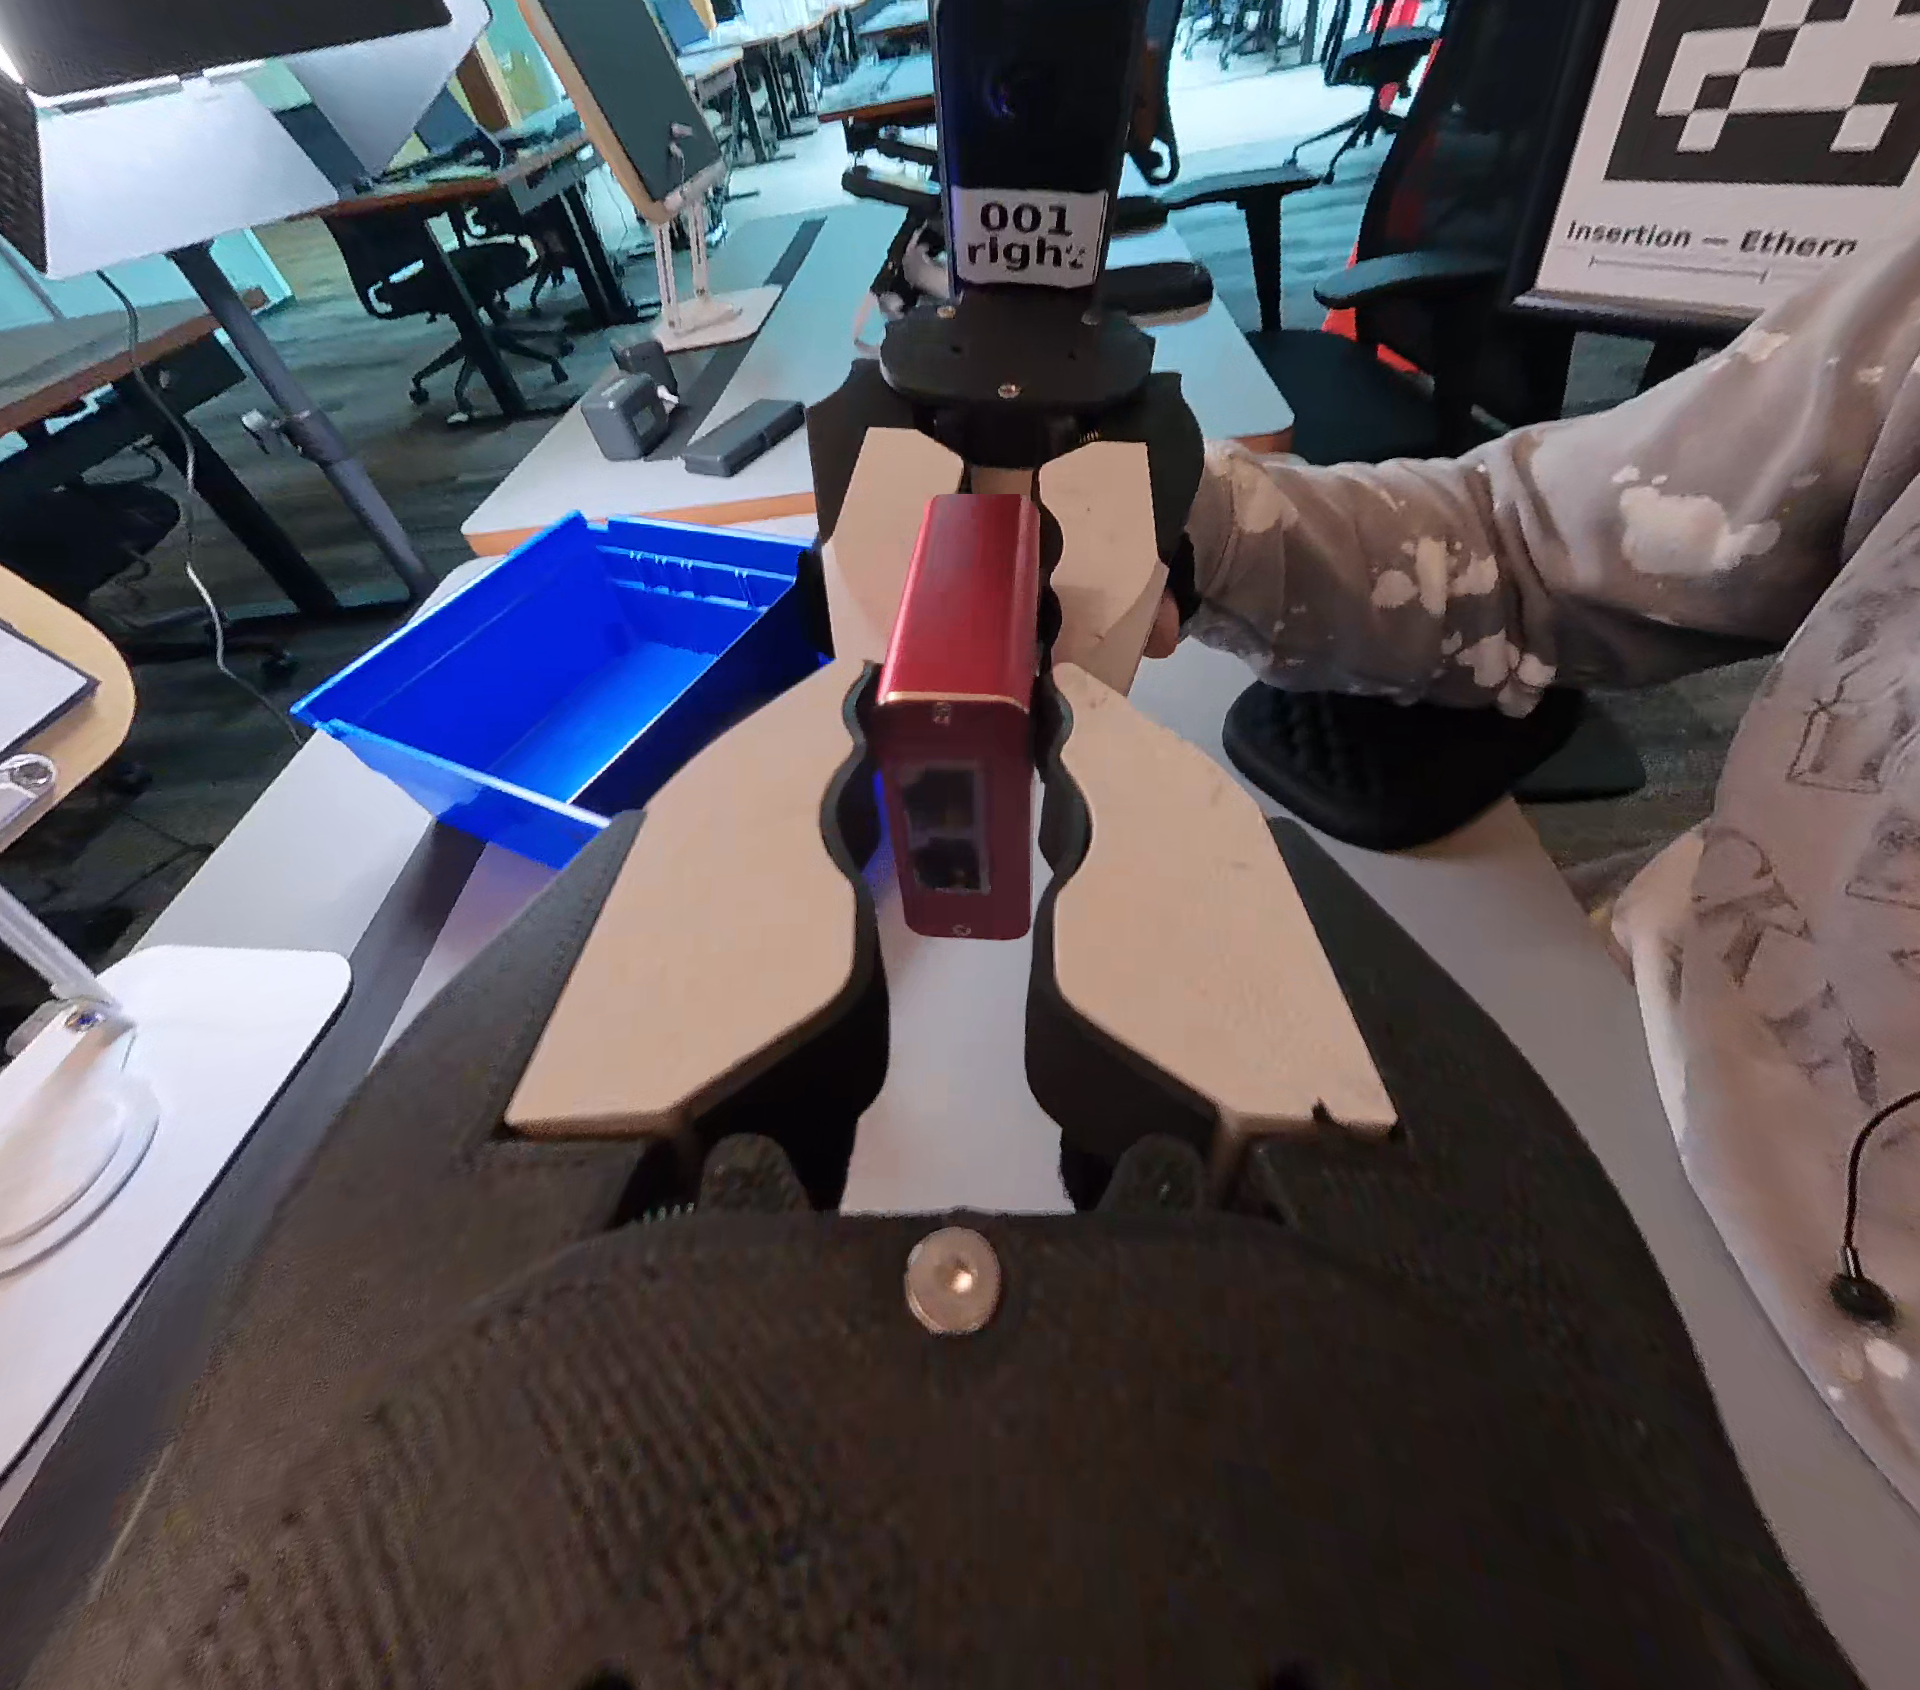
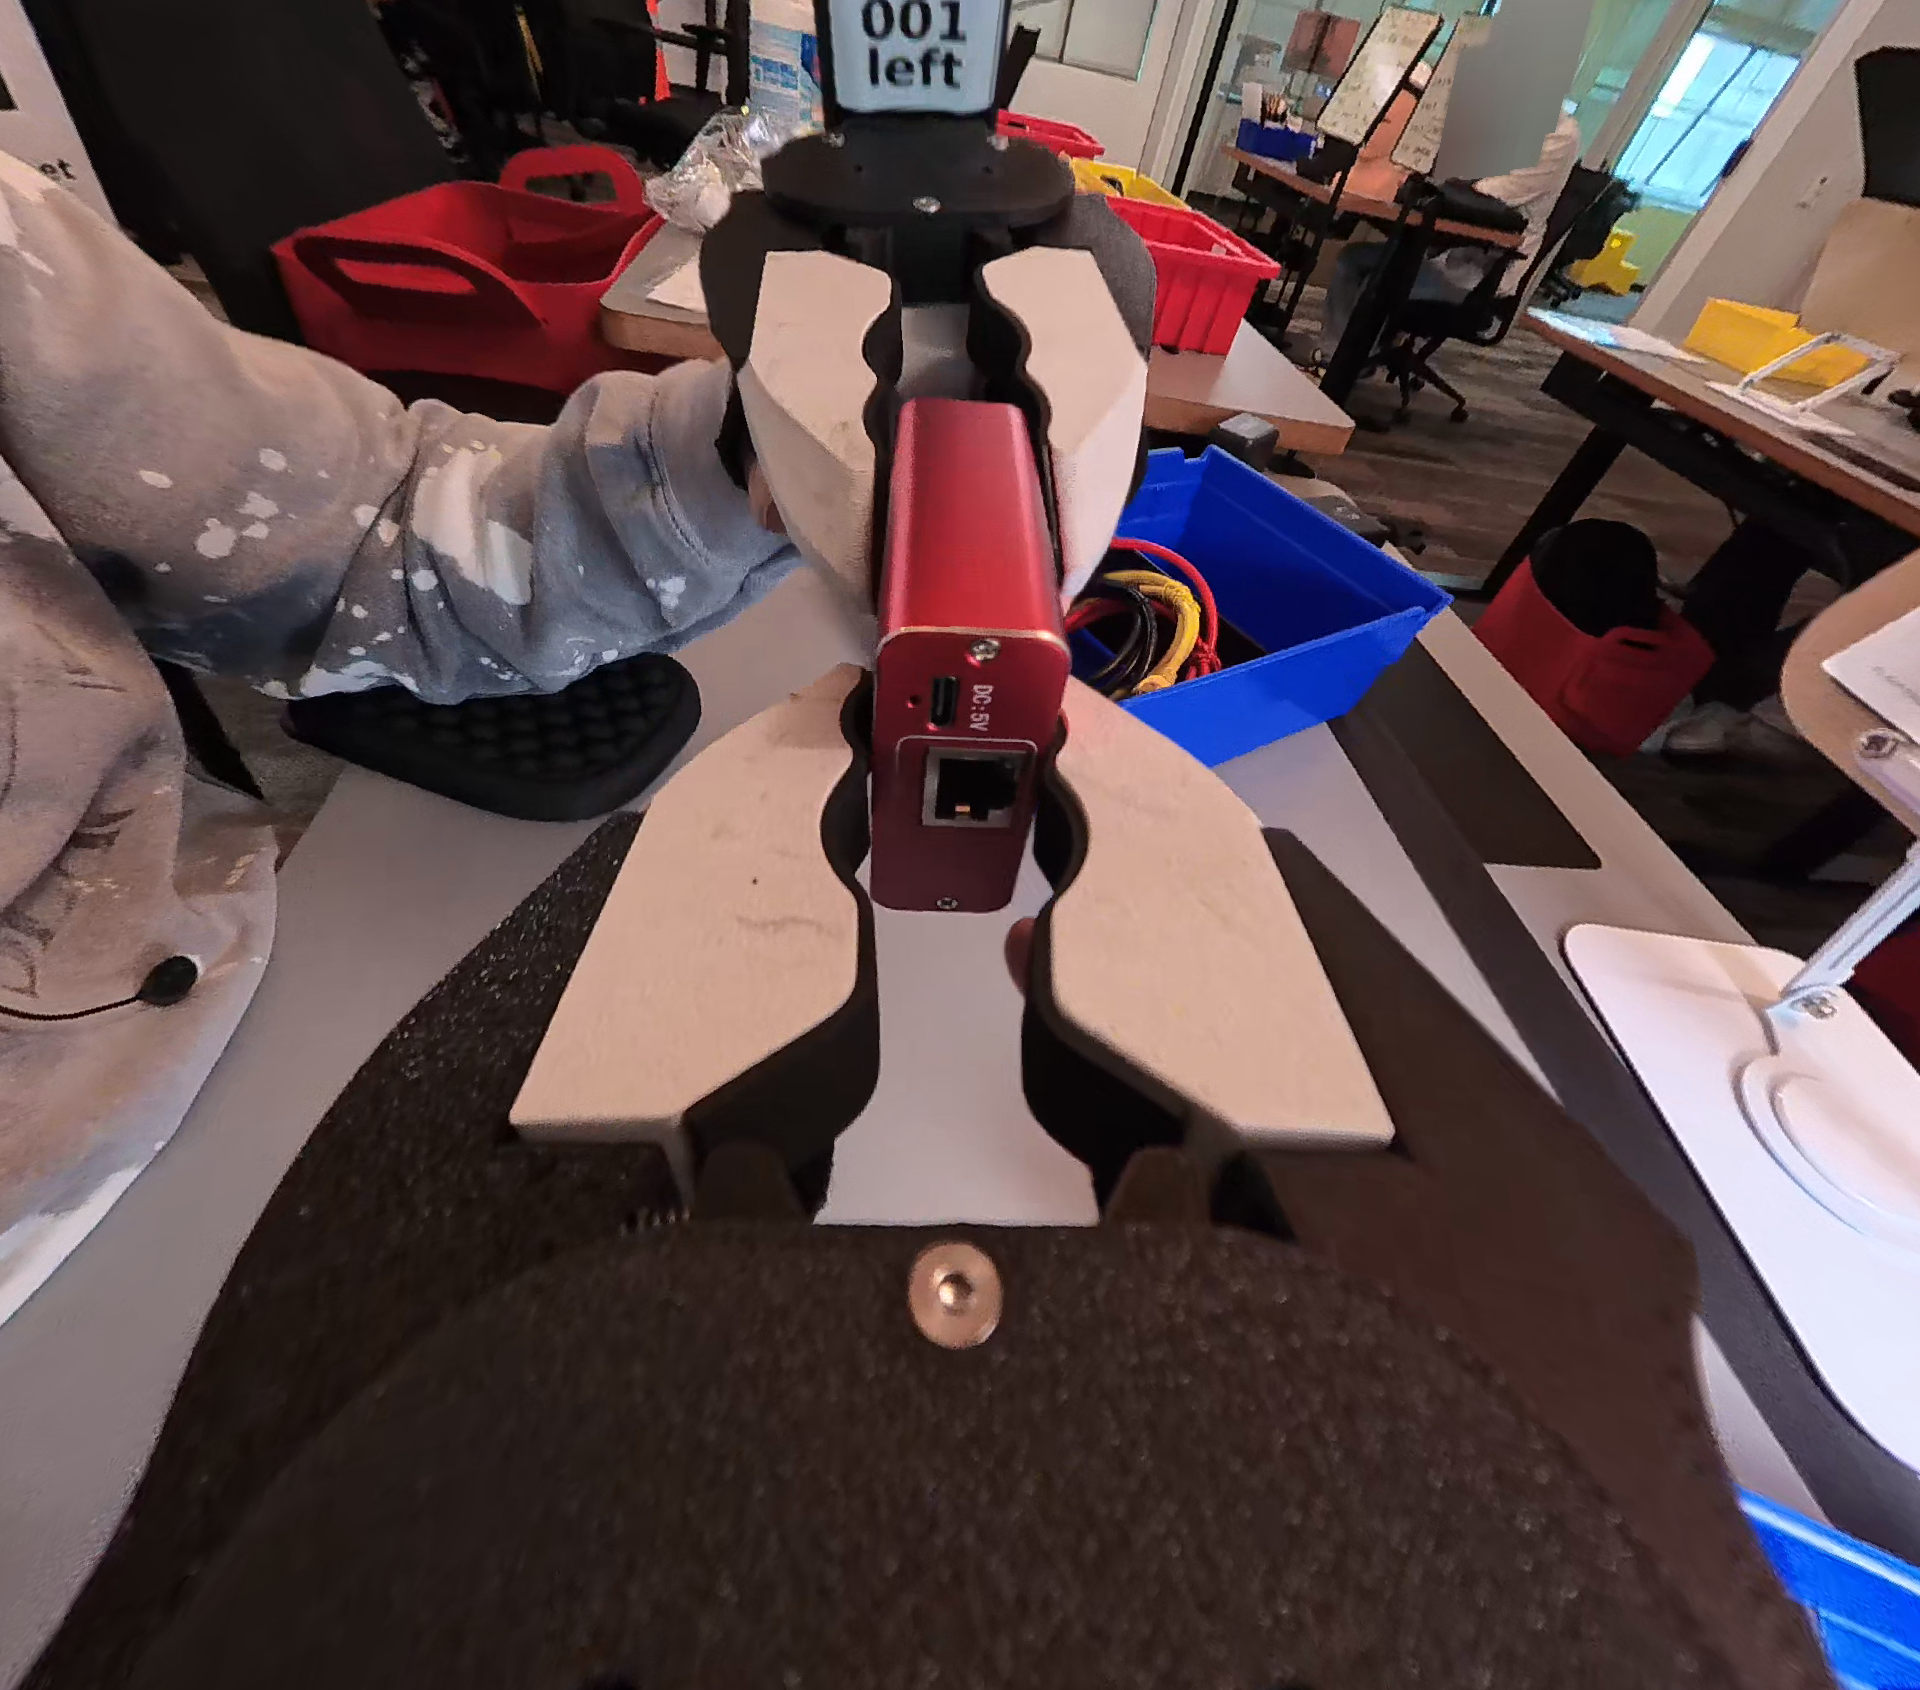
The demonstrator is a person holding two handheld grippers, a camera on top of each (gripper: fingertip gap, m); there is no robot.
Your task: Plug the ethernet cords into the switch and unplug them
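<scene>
- The left gripper (image 1: 956,767) and the right gripper (image 2: 961,767) each pinch one end of the small red metal box-shaped switch (image 1: 961,705), holding it above the grey table (image 1: 312,830).
- The switch is probably rigid, light and smooth-sided; gripping its flat sides keeps the ports clear.
- Coloured ethernet cords (image 2: 1153,622) lie in a blue plastic bin (image 2: 1299,601).

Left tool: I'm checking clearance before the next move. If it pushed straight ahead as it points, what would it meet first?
Nothing before the red switch its fingers already clamp. Straight beyond, the right tool grips the switch's far end, facing it.
</scene>
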